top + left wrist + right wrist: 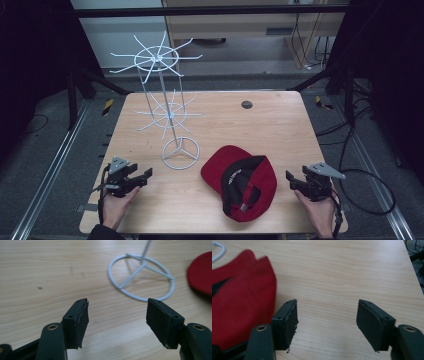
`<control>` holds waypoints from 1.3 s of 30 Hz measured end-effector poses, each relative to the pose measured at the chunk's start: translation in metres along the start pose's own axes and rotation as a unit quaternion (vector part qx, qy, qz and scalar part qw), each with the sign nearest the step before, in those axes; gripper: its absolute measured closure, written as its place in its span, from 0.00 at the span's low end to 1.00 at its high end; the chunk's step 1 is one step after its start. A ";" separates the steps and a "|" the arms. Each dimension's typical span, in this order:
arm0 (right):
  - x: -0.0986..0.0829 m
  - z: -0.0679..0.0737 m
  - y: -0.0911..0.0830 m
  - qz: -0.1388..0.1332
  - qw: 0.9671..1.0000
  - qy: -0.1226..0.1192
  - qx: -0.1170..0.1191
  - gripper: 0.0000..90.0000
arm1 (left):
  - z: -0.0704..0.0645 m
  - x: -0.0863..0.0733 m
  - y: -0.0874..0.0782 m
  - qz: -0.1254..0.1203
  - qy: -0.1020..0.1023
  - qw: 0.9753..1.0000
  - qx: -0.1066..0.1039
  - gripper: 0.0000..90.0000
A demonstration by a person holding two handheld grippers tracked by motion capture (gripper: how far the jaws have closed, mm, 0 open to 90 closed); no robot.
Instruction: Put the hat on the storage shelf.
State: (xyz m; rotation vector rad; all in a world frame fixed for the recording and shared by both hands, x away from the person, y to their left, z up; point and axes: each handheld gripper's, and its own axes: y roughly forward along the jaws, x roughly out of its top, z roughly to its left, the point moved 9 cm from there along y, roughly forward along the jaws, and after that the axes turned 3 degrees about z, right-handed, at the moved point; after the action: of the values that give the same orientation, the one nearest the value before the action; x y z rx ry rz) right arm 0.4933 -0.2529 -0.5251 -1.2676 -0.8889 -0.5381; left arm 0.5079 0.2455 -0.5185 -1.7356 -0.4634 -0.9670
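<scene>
A red fabric baseball cap [240, 181] with black lining is lying upside down near the wooden table's [280, 130] front edge, between both grippers, beside a white wire rack [167, 112]. Left gripper [145, 175] and right gripper [291, 180] are resting released, jaws apart.

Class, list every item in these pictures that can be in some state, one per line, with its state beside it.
red cap: upside down on the table, lining showing, untouched.
white wire rack: upright, all hooks bare, round base flat on the table.
left claw: open, empty, pointing toward the rack's base.
right claw: open, empty, beside the cap, apart from it.
</scene>
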 end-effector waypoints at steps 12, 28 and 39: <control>0.024 0.028 -0.016 -0.014 0.998 -0.022 0.049 0.52 | -0.066 0.001 0.003 0.005 0.035 0.998 -0.058 0.44; 0.055 0.067 0.021 0.021 0.993 -0.049 0.108 0.52 | -0.155 0.000 0.026 0.048 0.078 0.989 -0.113 0.56; 0.033 0.062 0.040 0.056 0.989 -0.059 0.121 0.53 | -0.202 -0.011 0.041 0.077 0.098 0.982 -0.145 0.47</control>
State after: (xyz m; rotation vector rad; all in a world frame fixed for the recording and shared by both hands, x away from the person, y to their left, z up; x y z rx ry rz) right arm 0.5267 -0.1792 -0.5184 -1.1285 -0.9459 -0.2594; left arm 0.4523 0.0469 -0.5262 -1.8776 -0.0595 -1.1216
